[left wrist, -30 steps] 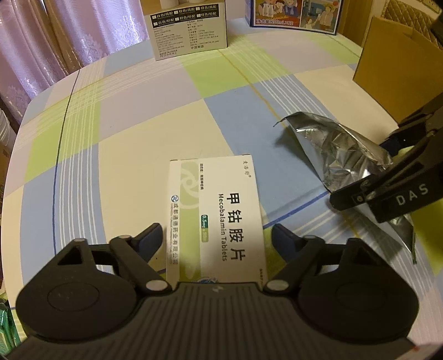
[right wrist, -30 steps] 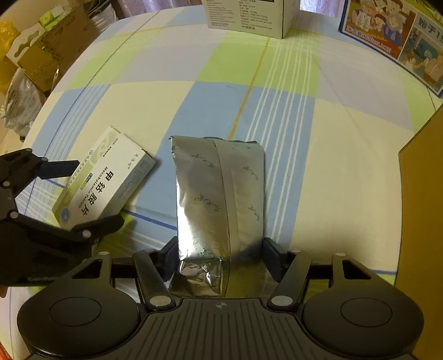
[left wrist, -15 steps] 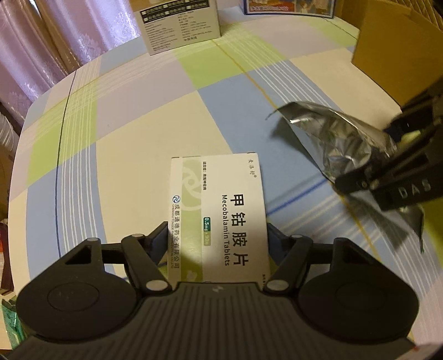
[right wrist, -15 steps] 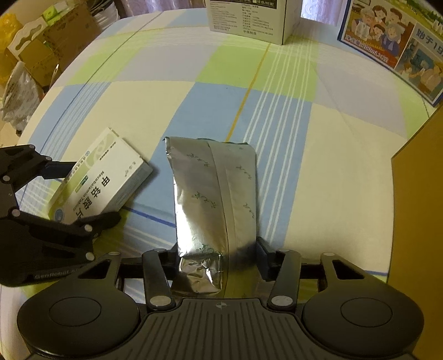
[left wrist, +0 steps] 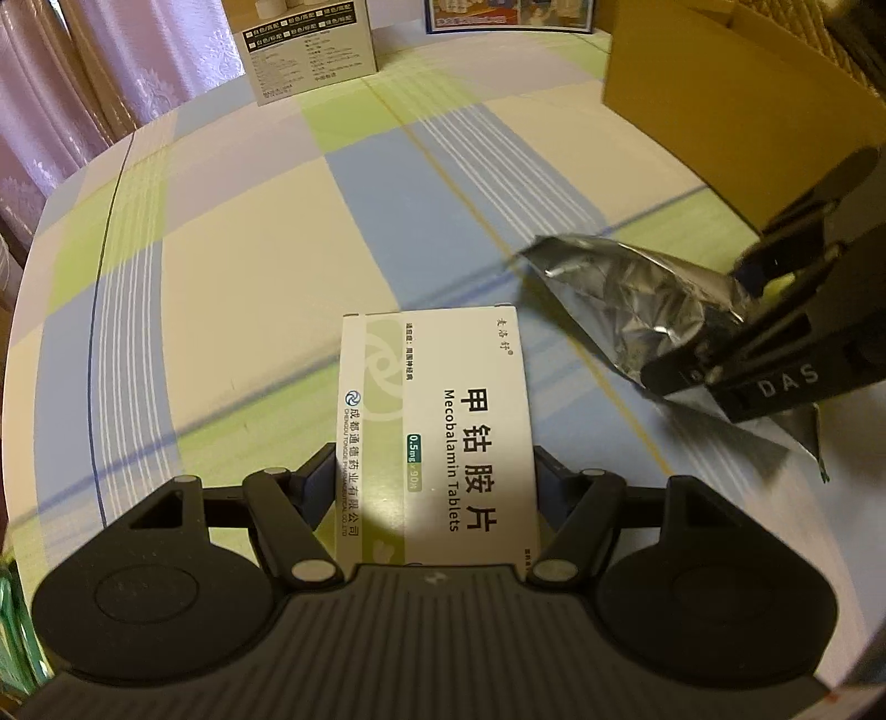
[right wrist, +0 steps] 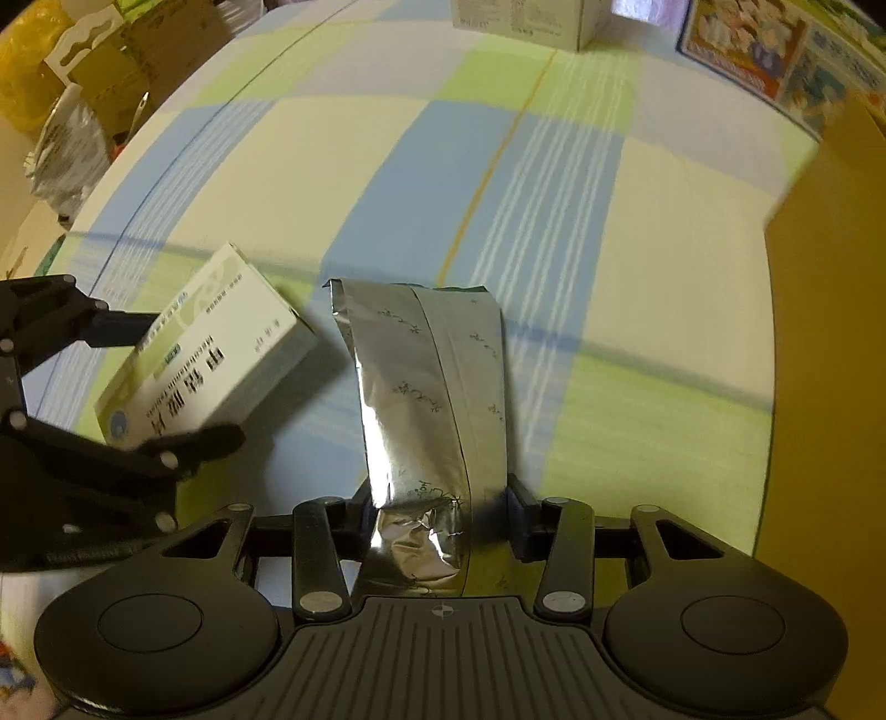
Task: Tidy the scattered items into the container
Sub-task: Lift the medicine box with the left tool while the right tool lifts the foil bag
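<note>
A white and green tablet box [left wrist: 437,399] hangs tilted just above the checked tablecloth [left wrist: 249,277], and my left gripper [left wrist: 434,476] is shut on its near end. A crinkled silver foil pouch [right wrist: 426,376] sits between the right gripper's [right wrist: 440,504] closing jaws, whose pads press its lower end. In the left wrist view the pouch [left wrist: 626,288] sticks out of the right gripper [left wrist: 709,327], off the cloth. The right wrist view shows the tablet box [right wrist: 210,354] in the left gripper [right wrist: 188,382] at the left. An open brown cardboard box [left wrist: 720,94] stands close on the right.
At the table's far edge stand a white printed carton [left wrist: 310,55] and a box with cartoon pictures [left wrist: 509,14]. Pink curtains [left wrist: 111,83] hang beyond the left edge. Bags and cartons [right wrist: 66,111] lie off the table's left side. The cardboard box wall [right wrist: 825,332] fills the right.
The left jaws closed onto the tablet box and the right jaws narrowed on the pouch. Both grippers carried their items off the cloth, towards the cardboard box.
</note>
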`<state>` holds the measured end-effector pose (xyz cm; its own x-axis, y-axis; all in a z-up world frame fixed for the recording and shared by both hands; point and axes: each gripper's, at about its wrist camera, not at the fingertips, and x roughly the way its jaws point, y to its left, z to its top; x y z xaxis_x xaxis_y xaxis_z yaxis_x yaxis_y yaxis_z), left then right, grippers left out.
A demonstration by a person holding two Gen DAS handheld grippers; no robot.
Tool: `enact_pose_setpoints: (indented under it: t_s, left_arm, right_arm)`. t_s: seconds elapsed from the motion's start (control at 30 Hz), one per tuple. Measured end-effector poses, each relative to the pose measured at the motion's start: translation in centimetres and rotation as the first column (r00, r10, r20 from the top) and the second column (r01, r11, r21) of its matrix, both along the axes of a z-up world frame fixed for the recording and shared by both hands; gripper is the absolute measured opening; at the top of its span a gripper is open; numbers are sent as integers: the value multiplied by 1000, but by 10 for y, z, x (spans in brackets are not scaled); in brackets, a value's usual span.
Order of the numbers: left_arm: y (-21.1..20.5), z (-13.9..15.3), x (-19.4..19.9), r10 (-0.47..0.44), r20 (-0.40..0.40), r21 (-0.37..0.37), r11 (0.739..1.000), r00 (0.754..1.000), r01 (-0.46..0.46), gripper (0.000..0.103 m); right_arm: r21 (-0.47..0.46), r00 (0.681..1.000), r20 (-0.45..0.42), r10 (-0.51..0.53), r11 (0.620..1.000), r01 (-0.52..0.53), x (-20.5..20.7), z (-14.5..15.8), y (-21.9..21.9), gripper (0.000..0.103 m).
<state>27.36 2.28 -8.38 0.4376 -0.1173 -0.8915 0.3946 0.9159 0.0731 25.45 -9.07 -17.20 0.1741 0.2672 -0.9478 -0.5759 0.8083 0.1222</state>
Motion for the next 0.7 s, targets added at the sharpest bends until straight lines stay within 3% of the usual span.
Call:
enact_pose_setpoints:
  t_s: [0.33, 0.43, 0.57, 0.7]
  left_arm:
    - [-17, 0, -73, -4, -26, -12, 1000, 1000, 3, 67]
    - [-20, -1, -82, 3, -34, -12, 1000, 999, -3, 68]
    - [-22, 1, -88, 7, -32, -7, 1000, 999, -8, 67]
    - [-18, 4, -87, 19, -41, -26, 999, 999, -20, 72]
  right_arm:
    - [-20, 999, -35, -16, 1000, 15, -53, 7, -45, 42]
    - [19, 997, -57, -49, 999, 50, -54, 13, -55, 51]
    - [43, 996, -68, -54, 997, 57, -51, 20, -63, 71]
    - [36, 998, -59, -25, 999, 27, -52, 23, -63, 80]
